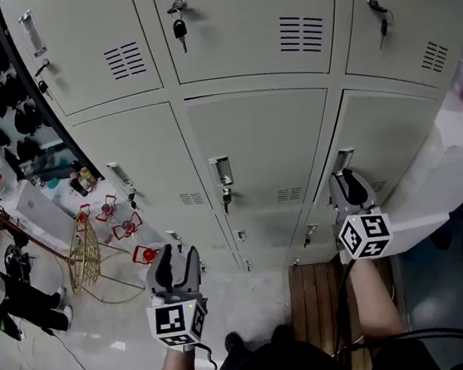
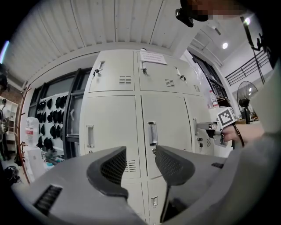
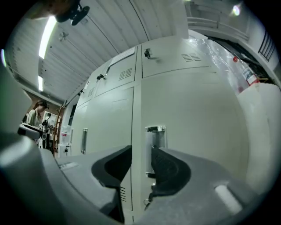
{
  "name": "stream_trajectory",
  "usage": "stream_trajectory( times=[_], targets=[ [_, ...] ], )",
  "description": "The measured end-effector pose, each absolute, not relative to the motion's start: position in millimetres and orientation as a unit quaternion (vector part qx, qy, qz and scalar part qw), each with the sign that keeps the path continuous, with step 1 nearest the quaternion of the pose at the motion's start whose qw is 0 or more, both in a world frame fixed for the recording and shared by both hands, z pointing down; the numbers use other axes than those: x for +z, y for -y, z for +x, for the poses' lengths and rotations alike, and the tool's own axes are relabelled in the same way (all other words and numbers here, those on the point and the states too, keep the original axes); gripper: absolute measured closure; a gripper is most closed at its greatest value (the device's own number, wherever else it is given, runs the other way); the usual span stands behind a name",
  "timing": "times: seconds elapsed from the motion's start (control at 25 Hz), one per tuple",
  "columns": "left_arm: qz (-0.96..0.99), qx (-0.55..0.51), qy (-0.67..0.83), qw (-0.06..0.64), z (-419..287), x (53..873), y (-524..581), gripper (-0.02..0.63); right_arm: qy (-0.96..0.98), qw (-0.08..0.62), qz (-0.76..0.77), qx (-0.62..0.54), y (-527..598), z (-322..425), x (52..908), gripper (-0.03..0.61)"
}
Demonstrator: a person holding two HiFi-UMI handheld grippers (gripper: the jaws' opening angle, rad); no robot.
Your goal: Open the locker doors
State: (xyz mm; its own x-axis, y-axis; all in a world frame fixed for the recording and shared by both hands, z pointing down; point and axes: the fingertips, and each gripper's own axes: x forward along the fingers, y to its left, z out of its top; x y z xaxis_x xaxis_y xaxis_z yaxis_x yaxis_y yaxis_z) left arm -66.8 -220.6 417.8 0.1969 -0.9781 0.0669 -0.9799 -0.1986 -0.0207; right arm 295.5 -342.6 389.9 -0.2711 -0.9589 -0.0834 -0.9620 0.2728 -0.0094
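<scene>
A bank of beige lockers (image 1: 252,144) fills the head view, each door with a metal handle and a key below it. My right gripper (image 1: 347,181) is up against the handle (image 1: 343,160) of the right door in the middle row (image 1: 393,135). In the right gripper view that handle (image 3: 154,136) stands just beyond the gap of my right gripper (image 3: 141,160), partly behind the right jaw. The jaws stand apart and do not press on it. My left gripper (image 1: 178,258) hangs back from the lockers, and in its own view my left gripper (image 2: 140,162) is open and empty.
A wire basket (image 1: 82,250) and red items (image 1: 124,227) sit on the floor at left. A wooden pallet (image 1: 316,295) lies below the right lockers. A plastic-wrapped white block (image 1: 462,152) flanks them on the right. A person (image 3: 35,116) stands far left.
</scene>
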Motion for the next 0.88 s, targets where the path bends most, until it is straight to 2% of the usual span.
stream_trajectory(
  times=[0.16,0.44,0.64,0.88],
  targets=[
    [0.771,0.028,0.637,-0.009,-86,417,233,0.406,-0.787,0.026,-0.616,0.024,362,297,387,0.442],
    [0.777,0.029,0.629,0.002,-105,424,251,0.405,-0.769,0.012,-0.639,0.021,381,296,390,0.435],
    [0.792,0.035,0.609,0.026,-101,429,261,0.407,-0.756,0.001,-0.654,0.028,379,300,393,0.496],
    [0.812,0.042,0.581,0.042,-91,437,267,0.407,-0.753,-0.003,-0.658,0.029,370,302,392,0.518]
  ],
)
